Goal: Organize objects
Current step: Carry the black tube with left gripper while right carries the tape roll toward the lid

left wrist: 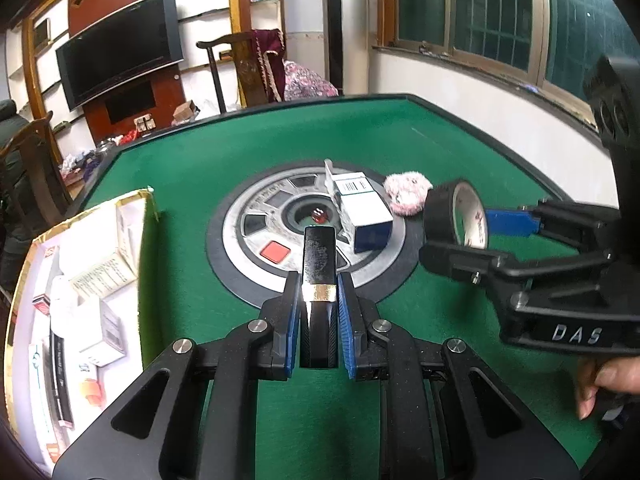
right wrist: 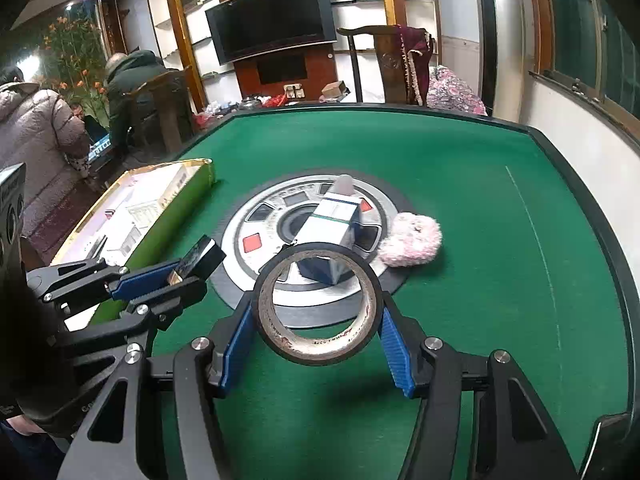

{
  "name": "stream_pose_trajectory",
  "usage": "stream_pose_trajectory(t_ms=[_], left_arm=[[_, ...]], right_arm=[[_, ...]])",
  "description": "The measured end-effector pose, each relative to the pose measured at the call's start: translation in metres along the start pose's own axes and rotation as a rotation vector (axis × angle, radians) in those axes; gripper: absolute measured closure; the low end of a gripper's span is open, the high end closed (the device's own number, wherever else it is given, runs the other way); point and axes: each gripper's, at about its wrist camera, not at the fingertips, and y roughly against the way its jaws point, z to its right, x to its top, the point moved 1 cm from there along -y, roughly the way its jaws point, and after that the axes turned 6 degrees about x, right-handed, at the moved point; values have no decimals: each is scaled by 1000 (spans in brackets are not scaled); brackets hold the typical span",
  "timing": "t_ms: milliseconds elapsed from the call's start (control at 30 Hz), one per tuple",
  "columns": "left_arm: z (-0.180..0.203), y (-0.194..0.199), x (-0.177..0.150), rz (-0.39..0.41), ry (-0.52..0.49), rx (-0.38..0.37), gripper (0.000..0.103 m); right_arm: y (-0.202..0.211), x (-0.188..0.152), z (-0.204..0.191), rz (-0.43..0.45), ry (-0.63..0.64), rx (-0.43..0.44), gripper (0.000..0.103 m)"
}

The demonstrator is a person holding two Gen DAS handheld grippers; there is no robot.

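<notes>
My left gripper (left wrist: 319,300) is shut on a slim black case with a gold band (left wrist: 319,264), held above the green table; the same case (right wrist: 199,261) shows at the left of the right wrist view. My right gripper (right wrist: 316,320) is shut on a black tape roll (right wrist: 318,306), its blue pads pressing both sides; in the left wrist view the tape roll (left wrist: 456,216) hangs at the right. A white and blue box (left wrist: 362,210) lies on the round centre panel. Beside it rests a pink fluffy ball (left wrist: 406,194).
A gold-rimmed tray (left wrist: 146,216) with boxes and papers stands at the table's left edge. The centre panel (left wrist: 256,240) holds a red die under a dome. Chairs, a television and seated people lie beyond the table. A hand (left wrist: 604,384) grips the right tool's handle.
</notes>
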Motion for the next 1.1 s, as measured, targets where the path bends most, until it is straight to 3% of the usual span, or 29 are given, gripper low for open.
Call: stream_pose_trajectory(t_ms=[333,633,1100], left_arm=[[-46,24,3,57,108,11,86],[-105,39,-3,67,218,72,86],[-186,45,-47,-2,354,168,86]], right_arm=[[-8,7,-39,4,33,61,44],[-20,12,-94,-11,100,150,44],[-57,0,-208,-84,279,286,45]])
